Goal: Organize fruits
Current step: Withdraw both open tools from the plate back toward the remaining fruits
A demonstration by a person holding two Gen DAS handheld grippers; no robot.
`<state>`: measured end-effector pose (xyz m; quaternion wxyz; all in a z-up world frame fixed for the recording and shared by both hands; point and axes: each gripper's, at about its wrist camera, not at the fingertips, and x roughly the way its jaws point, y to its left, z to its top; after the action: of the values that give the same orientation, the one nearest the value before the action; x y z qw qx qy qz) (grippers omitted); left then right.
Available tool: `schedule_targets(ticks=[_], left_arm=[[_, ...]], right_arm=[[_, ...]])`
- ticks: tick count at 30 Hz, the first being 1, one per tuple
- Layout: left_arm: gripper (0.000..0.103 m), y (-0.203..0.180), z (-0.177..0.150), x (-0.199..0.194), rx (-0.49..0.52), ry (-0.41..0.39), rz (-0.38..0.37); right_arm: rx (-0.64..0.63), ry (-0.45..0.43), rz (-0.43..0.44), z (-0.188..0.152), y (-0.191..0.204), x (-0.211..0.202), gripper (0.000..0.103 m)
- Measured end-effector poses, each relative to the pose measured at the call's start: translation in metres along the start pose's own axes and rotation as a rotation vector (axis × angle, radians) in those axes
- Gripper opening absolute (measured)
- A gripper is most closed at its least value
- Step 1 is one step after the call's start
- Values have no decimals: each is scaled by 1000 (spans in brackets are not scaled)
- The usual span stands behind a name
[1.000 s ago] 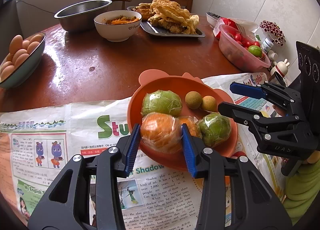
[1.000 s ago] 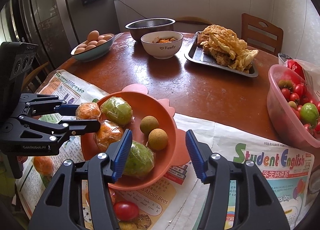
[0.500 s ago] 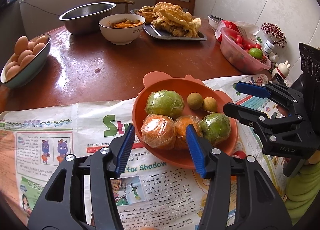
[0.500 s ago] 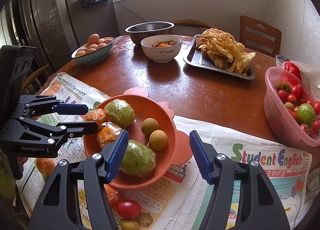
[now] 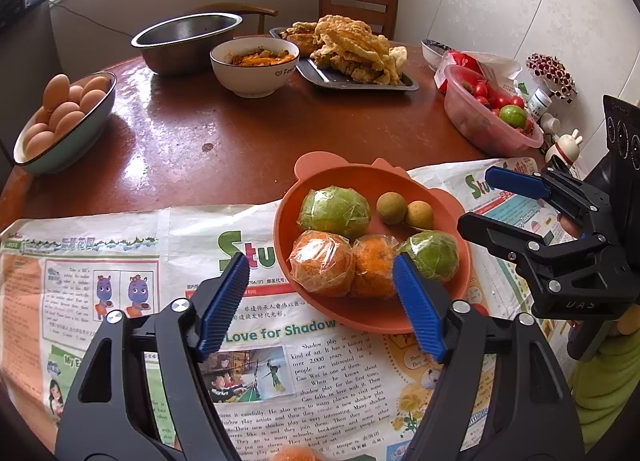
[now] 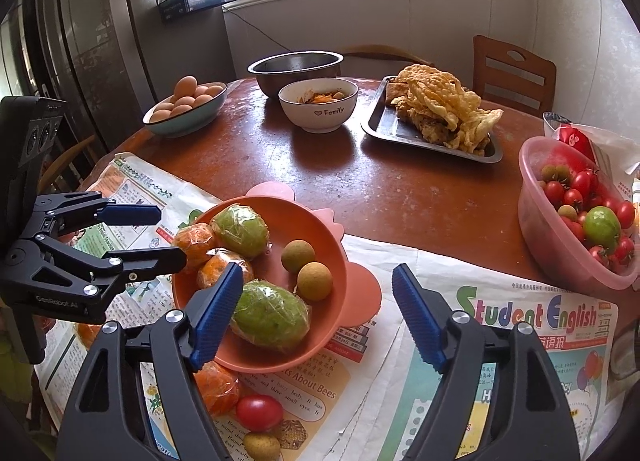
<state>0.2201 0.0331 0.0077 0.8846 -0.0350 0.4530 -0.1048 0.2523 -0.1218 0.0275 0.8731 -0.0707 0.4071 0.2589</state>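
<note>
Now released: orange rests in bowl; left gripper, jaws opening, empty. Right gripper opening, empty. Loose fruit remains beside bowl.

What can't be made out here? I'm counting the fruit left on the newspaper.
- Wrapped orange, right wrist view: partly behind the right gripper, whose jaws are opening on nothing.
- Orange piece, left wrist view: cut off by the bottom edge.
- Small brown fruit: half cut off by the bottom edge.
</note>
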Motion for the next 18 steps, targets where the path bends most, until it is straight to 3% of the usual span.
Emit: schedule_targets(ticks=[9,18], left_arm=[[85,-4,0,-17,7,-42,25],[93,-11,0,-32,16,-78,31]], right_arm=[[1,-26,-11,3,2,-12,88],[1,-55,-23,2,2,-29,91]])
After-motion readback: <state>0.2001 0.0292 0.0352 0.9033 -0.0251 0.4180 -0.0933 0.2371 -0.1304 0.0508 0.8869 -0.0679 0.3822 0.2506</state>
